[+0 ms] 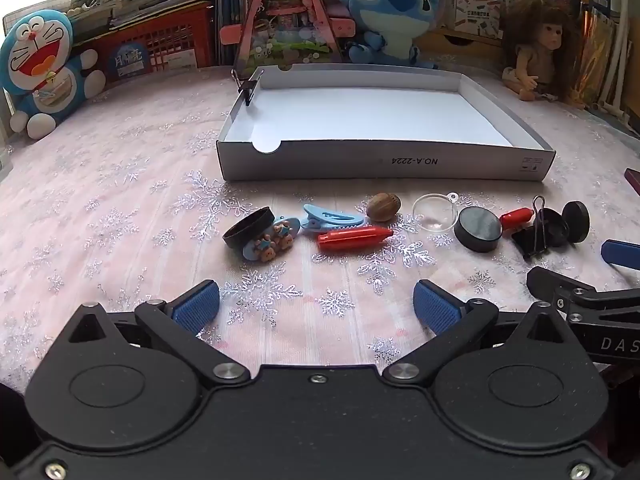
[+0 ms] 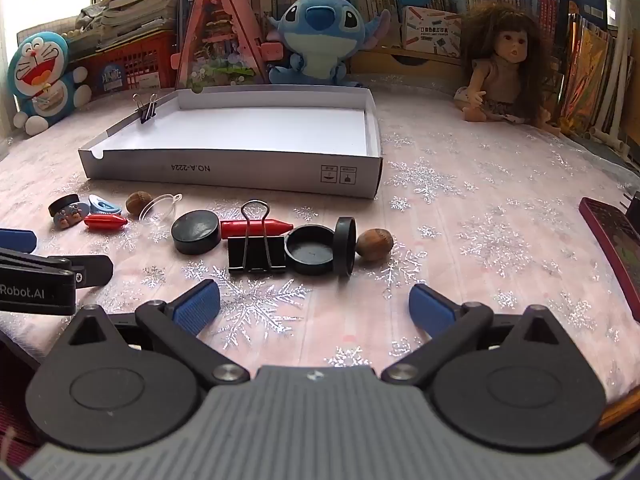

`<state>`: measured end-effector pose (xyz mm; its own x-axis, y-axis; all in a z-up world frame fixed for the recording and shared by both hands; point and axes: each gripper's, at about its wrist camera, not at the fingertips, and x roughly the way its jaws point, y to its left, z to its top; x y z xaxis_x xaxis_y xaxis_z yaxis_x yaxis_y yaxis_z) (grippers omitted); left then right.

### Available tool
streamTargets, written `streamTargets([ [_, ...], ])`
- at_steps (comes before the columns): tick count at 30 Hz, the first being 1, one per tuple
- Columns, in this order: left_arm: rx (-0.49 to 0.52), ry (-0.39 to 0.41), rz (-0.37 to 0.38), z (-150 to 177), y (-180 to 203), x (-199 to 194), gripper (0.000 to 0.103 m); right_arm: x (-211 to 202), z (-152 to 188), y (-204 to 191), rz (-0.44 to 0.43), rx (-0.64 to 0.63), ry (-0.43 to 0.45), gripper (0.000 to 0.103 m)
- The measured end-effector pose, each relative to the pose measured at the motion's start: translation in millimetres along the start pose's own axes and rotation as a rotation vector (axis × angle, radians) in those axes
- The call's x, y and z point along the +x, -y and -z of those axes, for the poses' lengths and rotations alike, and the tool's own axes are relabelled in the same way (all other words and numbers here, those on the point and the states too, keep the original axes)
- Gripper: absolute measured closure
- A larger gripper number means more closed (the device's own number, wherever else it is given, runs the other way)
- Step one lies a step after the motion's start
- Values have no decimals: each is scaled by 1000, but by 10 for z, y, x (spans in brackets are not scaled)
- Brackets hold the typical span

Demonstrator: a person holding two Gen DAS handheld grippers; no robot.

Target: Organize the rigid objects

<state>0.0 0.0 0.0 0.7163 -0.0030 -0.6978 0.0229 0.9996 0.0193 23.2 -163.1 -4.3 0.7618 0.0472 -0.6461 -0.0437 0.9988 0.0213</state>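
A shallow white box [image 1: 384, 162] [image 2: 232, 174] lies on the pink snowflake cloth, with a small binder clip [image 1: 246, 87] [image 2: 145, 110] on its left wall. In front of it lies a row of small objects: a black ring [image 1: 248, 227], a blue bear clip [image 1: 274, 240], a blue hair clip [image 1: 330, 218], a red crayon [image 1: 354, 237], a nut [image 1: 383, 207], a clear lens [image 1: 435, 213], black discs [image 2: 196, 231] [image 2: 310, 250], a large binder clip [image 2: 256, 254], a second crayon [image 2: 256, 227] and a second nut [image 2: 374, 243]. My left gripper [image 1: 316, 308] and right gripper [image 2: 314, 306] stand open and empty, short of the row.
Plush toys [image 1: 38, 68] [image 2: 320, 36], a doll [image 2: 500, 72], a pink house model [image 2: 220, 36], a red crate and books line the back. A dark red flat object [image 2: 616, 248] lies at the right edge.
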Motion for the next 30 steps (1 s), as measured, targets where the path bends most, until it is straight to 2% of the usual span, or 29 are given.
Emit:
streamTargets([
  [1,-24,14,21,3,-16,-8,0,-3,5,2,-7,10,17,0],
  [30,-7,0,3,2,-7,-1,0,2,-2,-14,-1,-2,9,0],
])
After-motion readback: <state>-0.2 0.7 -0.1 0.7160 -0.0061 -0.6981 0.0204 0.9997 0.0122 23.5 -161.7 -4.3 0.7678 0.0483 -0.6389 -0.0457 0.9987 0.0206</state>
